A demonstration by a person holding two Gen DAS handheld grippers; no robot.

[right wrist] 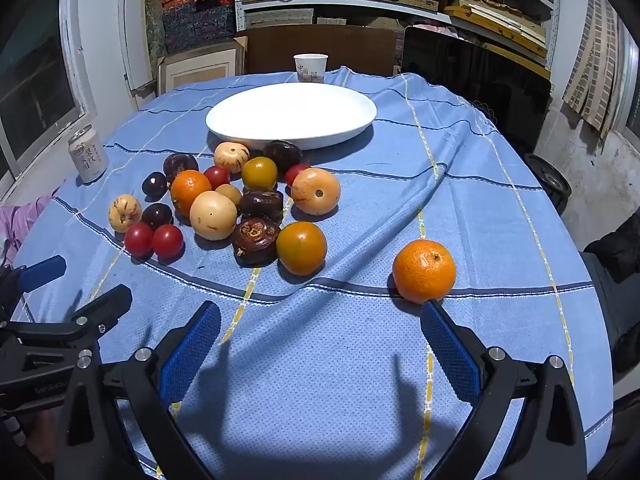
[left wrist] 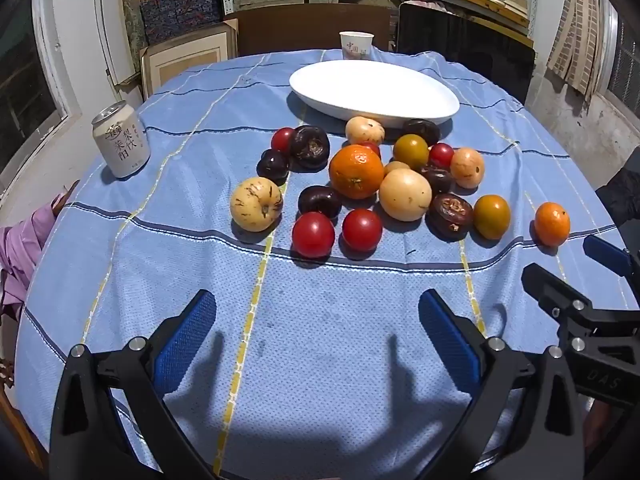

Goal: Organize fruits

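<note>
A cluster of fruit lies mid-table: a large orange [left wrist: 355,171], red tomatoes [left wrist: 313,234], pale yellow melons [left wrist: 256,204], dark purple fruits [left wrist: 309,147] and yellow-green tomatoes [left wrist: 491,216]. A lone small orange [right wrist: 424,271] sits apart on the right, just beyond my right gripper's right fingertip. An empty white oval plate [left wrist: 374,92] stands behind the fruit. My left gripper [left wrist: 318,312] is open and empty, short of the red tomatoes. My right gripper [right wrist: 320,324] is open and empty; it also shows in the left wrist view [left wrist: 576,268].
A white drink can [left wrist: 121,140] stands at the table's left edge. A paper cup [left wrist: 356,45] stands behind the plate. The blue checked cloth [left wrist: 320,360] is wrinkled on the right. A dark screen [right wrist: 476,76] and shelves lie beyond the far edge.
</note>
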